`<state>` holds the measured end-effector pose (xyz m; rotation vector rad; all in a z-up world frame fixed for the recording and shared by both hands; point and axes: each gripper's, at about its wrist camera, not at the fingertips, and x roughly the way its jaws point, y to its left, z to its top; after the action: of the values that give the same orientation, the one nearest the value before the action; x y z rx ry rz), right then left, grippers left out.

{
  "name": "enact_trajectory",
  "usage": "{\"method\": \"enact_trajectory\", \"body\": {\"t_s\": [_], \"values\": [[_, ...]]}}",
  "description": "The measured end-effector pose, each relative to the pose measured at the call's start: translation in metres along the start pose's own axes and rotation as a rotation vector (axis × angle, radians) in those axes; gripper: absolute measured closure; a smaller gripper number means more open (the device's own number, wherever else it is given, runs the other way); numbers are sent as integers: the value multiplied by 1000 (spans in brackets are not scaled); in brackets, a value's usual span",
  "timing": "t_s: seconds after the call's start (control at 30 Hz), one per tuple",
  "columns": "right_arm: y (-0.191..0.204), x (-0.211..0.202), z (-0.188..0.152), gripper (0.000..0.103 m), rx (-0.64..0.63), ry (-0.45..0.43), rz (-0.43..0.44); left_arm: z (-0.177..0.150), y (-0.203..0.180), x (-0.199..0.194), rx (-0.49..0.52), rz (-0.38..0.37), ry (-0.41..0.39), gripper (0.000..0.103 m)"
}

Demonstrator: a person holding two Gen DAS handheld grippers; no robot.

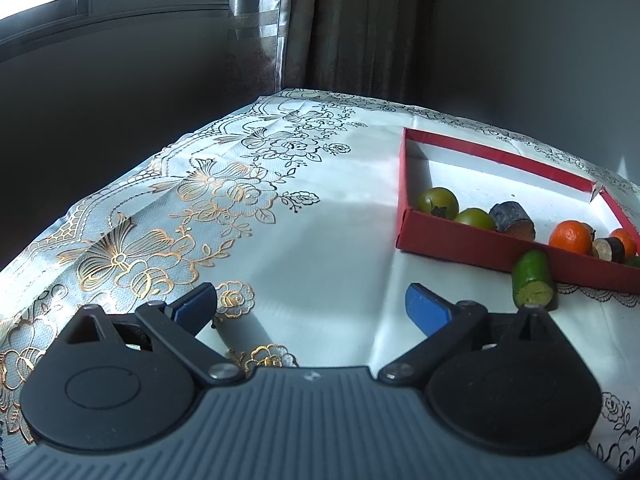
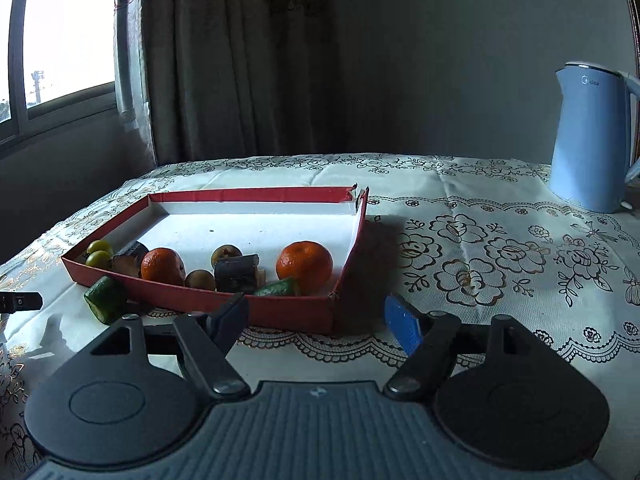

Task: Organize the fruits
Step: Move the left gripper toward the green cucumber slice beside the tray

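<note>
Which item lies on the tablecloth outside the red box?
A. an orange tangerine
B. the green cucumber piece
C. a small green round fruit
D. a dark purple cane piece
B: the green cucumber piece rests on the tablecloth against the outside of the red box near wall, while the others sit inside.

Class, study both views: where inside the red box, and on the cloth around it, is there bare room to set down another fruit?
The red box is bare along its far wall. Its near wall is crowded with oranges, green fruits and dark pieces. Bare cloth lies left of the box, and between it and the kettle. A green piece lies outside.
</note>
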<state>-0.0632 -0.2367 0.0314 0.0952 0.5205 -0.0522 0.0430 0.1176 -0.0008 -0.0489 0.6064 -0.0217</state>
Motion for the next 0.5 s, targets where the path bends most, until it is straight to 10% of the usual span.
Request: {"method": "enact_trajectory", "body": {"t_s": [0.5], "values": [[7,22,-5,9,-41,168,-30,-1,-33,-12,117,-29,-48,1]]}}
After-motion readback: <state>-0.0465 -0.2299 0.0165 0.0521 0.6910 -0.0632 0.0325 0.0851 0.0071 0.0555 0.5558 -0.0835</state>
